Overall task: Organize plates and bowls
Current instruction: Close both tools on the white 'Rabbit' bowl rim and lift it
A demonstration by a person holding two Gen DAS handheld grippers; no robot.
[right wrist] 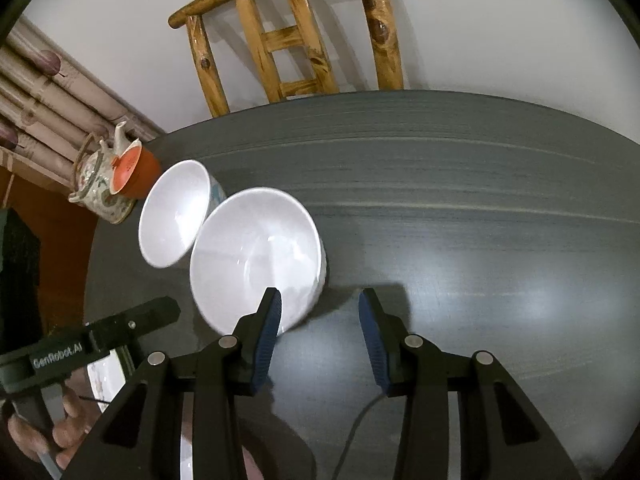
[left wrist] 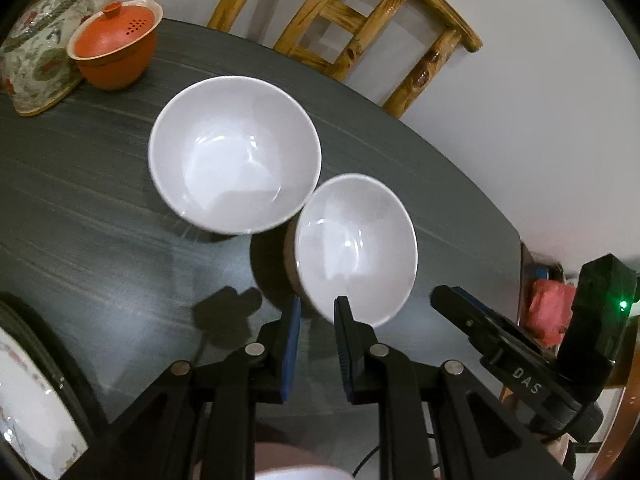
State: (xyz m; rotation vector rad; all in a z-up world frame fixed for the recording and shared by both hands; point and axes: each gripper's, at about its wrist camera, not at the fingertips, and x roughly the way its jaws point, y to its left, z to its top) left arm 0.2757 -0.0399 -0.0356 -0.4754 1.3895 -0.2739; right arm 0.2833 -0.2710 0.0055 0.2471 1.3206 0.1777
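Two white bowls stand side by side on the dark grey table. The farther bowl sits untouched. The nearer bowl has both grippers at it. My left gripper is narrowed on its near rim, one pad against the outer wall and one inside. From the right wrist view the left gripper shows at that bowl's left, held by a hand. My right gripper is open and straddles the rim, left finger over the inside, right finger outside.
An orange lidded cup and a floral teapot stand at the table's far left. A wooden chair is behind the table. A patterned plate lies at the near left edge. Bare tabletop stretches to the right.
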